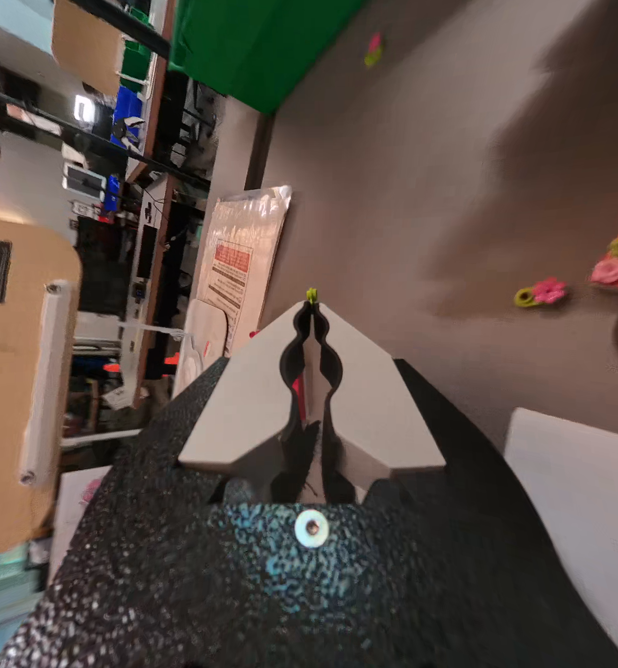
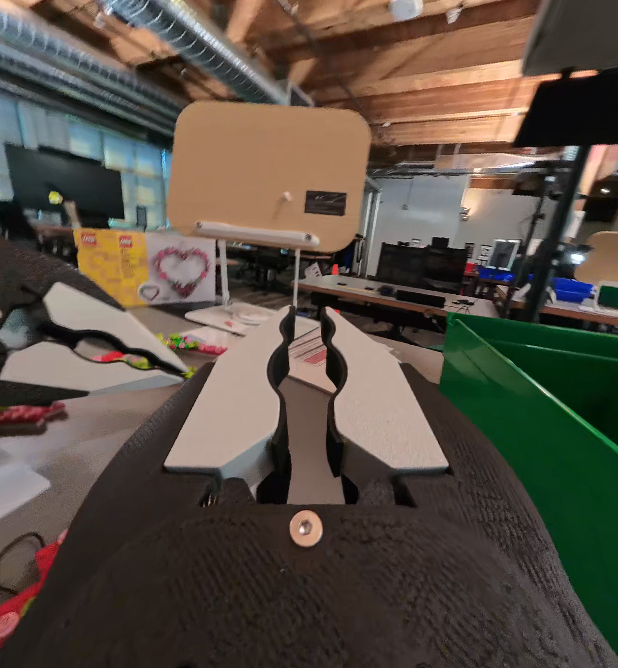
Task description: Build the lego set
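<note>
**Left tongs pinching lime piece; right tongs empty**

Left gripper (image 1: 311, 307) was closed on a tiny lime lego piece (image 1: 311, 294) at the very tips. Right gripper (image 2: 307, 313) stood slightly parted, empty. Risk: so shallow a pinch could let the piece twist or pop out. Beyond the tips: grey table (image 1: 390, 217), loose flower pieces (image 1: 542, 292), green bin (image 2: 553, 415), cluttered workshop.

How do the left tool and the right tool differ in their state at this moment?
The left tool has its fingertips pressed together, while the right tool shows a clear gap between its fingers. The left tool pinches a small lime-green lego piece at its tip; the right tool holds nothing. Both have white fingers with black wavy inner pads on a black body.
</note>
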{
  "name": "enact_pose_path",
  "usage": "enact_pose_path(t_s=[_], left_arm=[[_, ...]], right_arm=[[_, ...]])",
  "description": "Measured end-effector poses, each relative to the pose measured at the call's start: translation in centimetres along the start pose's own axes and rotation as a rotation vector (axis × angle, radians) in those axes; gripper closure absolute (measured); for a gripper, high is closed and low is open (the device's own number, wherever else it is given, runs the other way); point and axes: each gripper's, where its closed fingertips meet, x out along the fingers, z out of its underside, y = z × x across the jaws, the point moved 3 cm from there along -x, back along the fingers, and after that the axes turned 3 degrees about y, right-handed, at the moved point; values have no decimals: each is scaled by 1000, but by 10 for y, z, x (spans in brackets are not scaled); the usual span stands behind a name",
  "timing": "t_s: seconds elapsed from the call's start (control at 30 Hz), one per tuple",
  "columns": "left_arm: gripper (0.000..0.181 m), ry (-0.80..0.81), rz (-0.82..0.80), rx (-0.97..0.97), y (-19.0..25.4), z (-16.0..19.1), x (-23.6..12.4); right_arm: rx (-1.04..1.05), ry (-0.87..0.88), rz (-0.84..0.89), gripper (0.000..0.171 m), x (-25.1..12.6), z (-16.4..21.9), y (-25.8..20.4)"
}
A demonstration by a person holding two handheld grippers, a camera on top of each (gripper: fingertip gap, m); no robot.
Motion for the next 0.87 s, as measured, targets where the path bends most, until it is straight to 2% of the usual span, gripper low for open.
enact_pose_path(t_s=[0.2, 0.37, 0.53, 0.7, 0.87], left_arm=[[181, -61, -17, 335, 16, 24, 21], [181, -82, 28, 489, 23, 32, 23], [180, -90, 241, 357, 23, 28, 19], [176, -118, 449, 73, 21, 26, 17], [155, -161, 527, -55, 16, 24, 17]], right_arm=[[-200, -51, -94, 161, 25, 14, -9], [-209, -41, -126, 162, 49, 22, -2], [-168, -22, -184, 159, 71, 28, 0], [-154, -18, -224, 159, 81, 32, -5], [-129, -12, -232, 159, 82, 31, -5]])
